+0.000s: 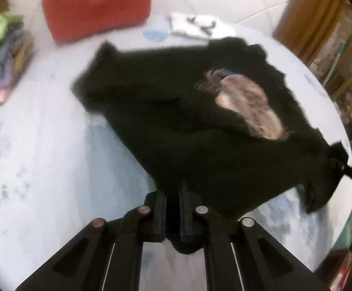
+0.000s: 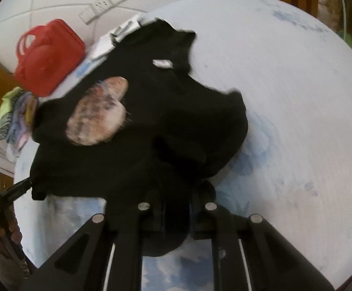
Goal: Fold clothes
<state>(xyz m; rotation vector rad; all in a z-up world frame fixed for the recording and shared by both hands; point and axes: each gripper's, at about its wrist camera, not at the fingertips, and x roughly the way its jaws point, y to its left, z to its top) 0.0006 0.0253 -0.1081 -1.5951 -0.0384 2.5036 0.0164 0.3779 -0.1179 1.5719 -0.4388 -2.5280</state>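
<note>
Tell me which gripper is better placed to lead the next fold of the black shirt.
Probably the right gripper: shut on the black shirt's bunched edge, the messier side, needing straightening first. The left gripper is also shut on the shirt's edge, but that side lies flatter, so it can anchor.

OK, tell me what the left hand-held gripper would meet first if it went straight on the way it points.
The left hand-held gripper is already shut on the near hem of the black T-shirt. Straight on, it would likely only push further into that shirt lying on the pale blue bedsheet; depth is hard to judge.
</note>
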